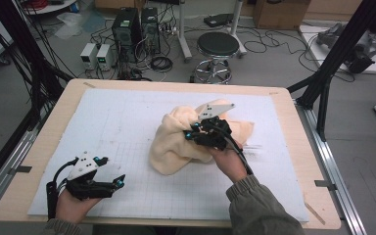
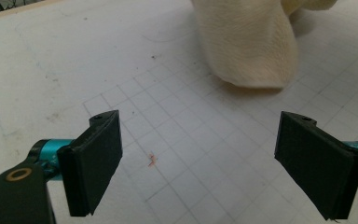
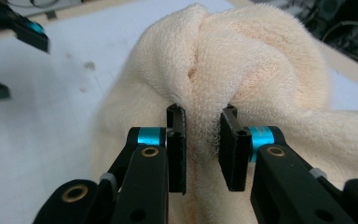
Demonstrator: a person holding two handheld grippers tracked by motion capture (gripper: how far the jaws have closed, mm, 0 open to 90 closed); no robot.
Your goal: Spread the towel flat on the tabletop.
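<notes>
Between our right gripper's [image 3: 200, 149] jaws sits a pinched fold of the crumpled cream terry towel [image 3: 242, 70]; left gripper [image 2: 198, 163] jaws spread, short of it. Folding barely begun.

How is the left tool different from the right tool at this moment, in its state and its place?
The left tool stands wide open with nothing between its jaws; the right tool is shut on a fold of the cream towel. The left tool sits near the table's front left, apart from the towel; the right tool is at the towel in the middle. Both have black jaws with blue parts.
</notes>
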